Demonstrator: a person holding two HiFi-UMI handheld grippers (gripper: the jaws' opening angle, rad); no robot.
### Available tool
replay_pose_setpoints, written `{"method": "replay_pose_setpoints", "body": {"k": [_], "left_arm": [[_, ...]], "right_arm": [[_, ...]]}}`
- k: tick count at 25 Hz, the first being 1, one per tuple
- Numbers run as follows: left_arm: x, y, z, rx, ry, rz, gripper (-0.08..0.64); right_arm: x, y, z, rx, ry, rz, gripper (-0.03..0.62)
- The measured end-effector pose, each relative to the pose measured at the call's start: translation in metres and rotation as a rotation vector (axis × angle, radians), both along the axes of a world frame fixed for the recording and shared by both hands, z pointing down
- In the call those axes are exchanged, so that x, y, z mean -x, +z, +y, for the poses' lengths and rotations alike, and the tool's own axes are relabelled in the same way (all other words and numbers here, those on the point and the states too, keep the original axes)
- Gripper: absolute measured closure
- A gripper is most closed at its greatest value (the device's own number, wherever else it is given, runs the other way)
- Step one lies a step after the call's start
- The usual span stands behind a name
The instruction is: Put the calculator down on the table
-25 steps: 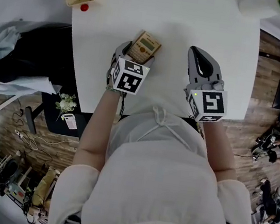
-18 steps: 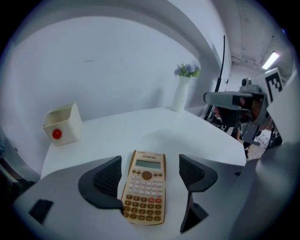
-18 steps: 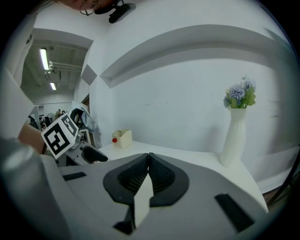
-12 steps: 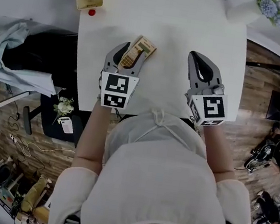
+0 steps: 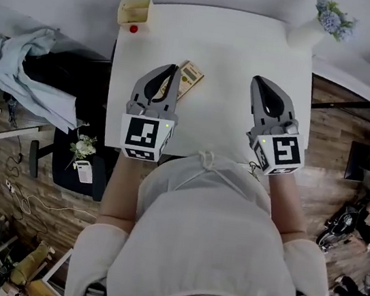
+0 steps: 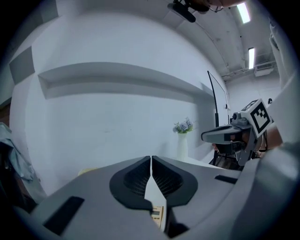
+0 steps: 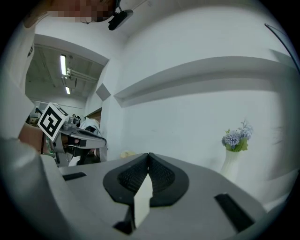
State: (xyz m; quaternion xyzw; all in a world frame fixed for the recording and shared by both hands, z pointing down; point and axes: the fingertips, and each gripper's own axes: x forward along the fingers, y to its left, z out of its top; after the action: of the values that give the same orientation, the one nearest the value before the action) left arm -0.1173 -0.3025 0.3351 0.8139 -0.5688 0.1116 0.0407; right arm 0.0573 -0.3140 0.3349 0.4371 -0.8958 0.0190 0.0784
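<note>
Calculator (image 5: 190, 78) on table (image 5: 236, 45), well inside edges

Head camera steeply above table (image 5: 226, 53)

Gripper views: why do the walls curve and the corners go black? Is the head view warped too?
Left gripper view: the wide lens bows the wall ledge and leaves black corners; ceiling lights glare at top right. Right gripper view: same bowing and black corners. Head view: warped too, the table edges curve.
</note>
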Motion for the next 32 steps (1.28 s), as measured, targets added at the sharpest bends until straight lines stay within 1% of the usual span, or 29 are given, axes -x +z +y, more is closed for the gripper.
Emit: {"method": "replay_pose_setpoints", "body": {"k": [3,6,9,14,17,21,28,32], "left_arm": [[0.001,-0.019,0.011,-0.02,-0.008,0.015,0.534],[0.003,-0.039,0.023,-0.06,-0.016,0.037,0.537],[0.005,-0.054,0.034,-0.097,-0.018,0.037,0.54],[0.01,-0.065,0.043,-0.124,-0.017,0.066,0.541],[0.006,-0.069,0.047,-0.138,0.005,0.088,0.541],[-0.001,-0.071,0.05,-0.142,0.028,0.122,0.541],[-0.006,-0.066,0.046,-0.129,0.037,0.106,0.541],[-0.009,-0.062,0.045,-0.12,0.047,0.114,0.541]], "right_arm": [[-0.004,-0.016,0.006,-0.034,-0.003,-0.015,0.588],[-0.007,-0.028,0.013,-0.064,-0.012,-0.024,0.589],[-0.009,-0.037,0.019,-0.081,-0.02,-0.026,0.589],[-0.009,-0.044,0.026,-0.11,-0.041,-0.024,0.591],[-0.01,-0.044,0.03,-0.113,-0.053,-0.022,0.591],[-0.013,-0.041,0.034,-0.11,-0.059,-0.023,0.592],[-0.015,-0.041,0.034,-0.118,-0.072,-0.016,0.592],[-0.017,-0.041,0.033,-0.127,-0.064,-0.014,0.592]]}}
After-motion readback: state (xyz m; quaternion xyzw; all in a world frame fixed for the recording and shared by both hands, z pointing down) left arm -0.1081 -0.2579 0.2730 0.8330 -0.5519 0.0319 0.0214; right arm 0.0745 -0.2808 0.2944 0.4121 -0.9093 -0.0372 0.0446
